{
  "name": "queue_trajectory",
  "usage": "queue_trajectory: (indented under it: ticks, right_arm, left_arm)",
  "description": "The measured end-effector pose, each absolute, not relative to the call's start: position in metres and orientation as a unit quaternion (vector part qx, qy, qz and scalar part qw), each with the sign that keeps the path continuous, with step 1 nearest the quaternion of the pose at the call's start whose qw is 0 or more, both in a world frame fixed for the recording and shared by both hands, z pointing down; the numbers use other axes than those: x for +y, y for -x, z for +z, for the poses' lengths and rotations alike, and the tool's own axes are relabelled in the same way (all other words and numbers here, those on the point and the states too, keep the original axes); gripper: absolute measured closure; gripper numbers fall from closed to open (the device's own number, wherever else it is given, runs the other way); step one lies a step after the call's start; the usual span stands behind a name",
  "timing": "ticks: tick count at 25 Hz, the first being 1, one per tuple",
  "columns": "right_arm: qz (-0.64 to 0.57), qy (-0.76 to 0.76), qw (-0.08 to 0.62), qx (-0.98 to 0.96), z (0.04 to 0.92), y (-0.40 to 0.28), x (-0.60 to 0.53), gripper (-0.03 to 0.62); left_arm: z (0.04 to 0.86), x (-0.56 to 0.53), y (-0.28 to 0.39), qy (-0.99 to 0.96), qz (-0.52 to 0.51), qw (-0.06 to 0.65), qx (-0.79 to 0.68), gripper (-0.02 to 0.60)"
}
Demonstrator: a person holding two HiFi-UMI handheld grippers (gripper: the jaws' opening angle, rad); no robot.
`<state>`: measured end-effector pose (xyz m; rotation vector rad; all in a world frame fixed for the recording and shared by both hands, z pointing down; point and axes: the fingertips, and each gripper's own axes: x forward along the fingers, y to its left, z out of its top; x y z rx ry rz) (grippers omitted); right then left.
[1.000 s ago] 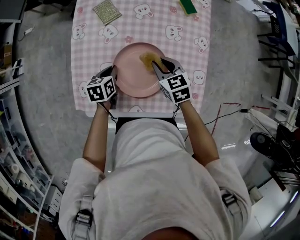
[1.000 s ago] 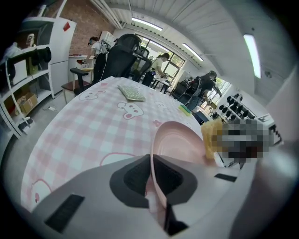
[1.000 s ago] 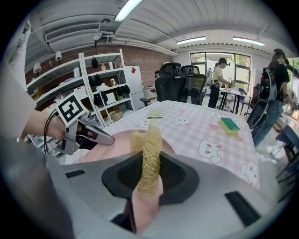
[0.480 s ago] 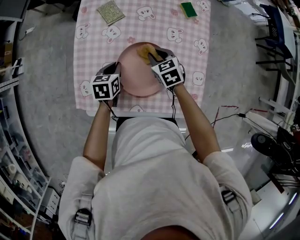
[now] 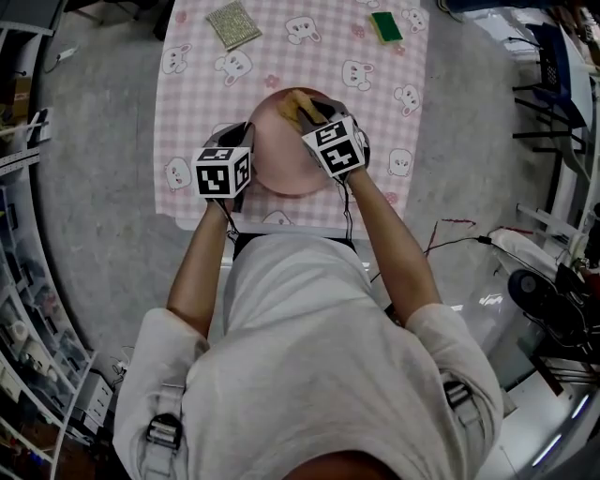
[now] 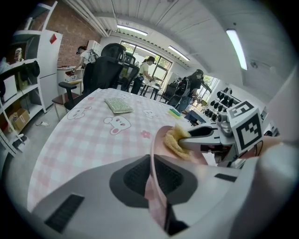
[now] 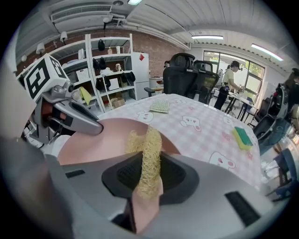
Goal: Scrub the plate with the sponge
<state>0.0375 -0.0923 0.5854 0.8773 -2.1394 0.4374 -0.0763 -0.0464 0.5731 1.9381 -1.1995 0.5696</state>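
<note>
A pink plate [image 5: 279, 157] is held up off the table and tilted, its rim pinched in my left gripper [image 5: 246, 142], which is shut on it. In the left gripper view the plate [image 6: 154, 156] stands edge-on between the jaws of that gripper [image 6: 152, 176]. My right gripper [image 5: 306, 112] is shut on a yellow fibrous sponge [image 5: 293, 105] that presses on the plate's face near its far rim. The right gripper view shows the sponge [image 7: 150, 156] clamped in that gripper [image 7: 149, 176], with the plate [image 7: 91, 145] behind it.
The table wears a pink checked cloth [image 5: 197, 94] with bunny prints. A green-and-yellow sponge [image 5: 384, 25] lies at its far right, a glittery scouring pad [image 5: 234, 23] at its far left. Office chairs [image 7: 187, 70] and several people stand beyond the table.
The plate has come up off the table and tilted more upright. Both grippers rose with it, and the sponge has slid toward the plate's far rim.
</note>
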Motion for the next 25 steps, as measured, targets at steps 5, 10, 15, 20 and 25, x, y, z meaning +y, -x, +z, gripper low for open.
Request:
queue_trajectory:
  ticks: [5,10,15,20,25]
  right_arm:
    - [0.143,-0.313,0.390,-0.854,0.580,-0.015,-0.085,0.503]
    - [0.107,-0.271,0.396,-0.871,0.576,0.002,-0.069,0.503]
    - [0.088,-0.235,0.406,-0.879,0.578,0.017,-0.051,0.505]
    - [0.097,-0.193,0.420,-0.882,0.581,0.019,-0.028,0.505]
    - [0.092,-0.152,0.433,-0.883,0.587,0.021,-0.003,0.505]
  left_arm:
    - [0.571,-0.051,0.077,-0.761,0.214,0.388,-0.474,0.550]
    - [0.569,-0.052,0.072,-0.763,0.214,0.390,-0.469,0.549]
    - [0.571,-0.050,0.077,-0.758,0.212,0.397,-0.472,0.549]
    - [0.572,-0.051,0.079,-0.758,0.212,0.398,-0.471,0.549]
    - [0.574,-0.057,0.077,-0.757,0.215,0.397,-0.472,0.549]
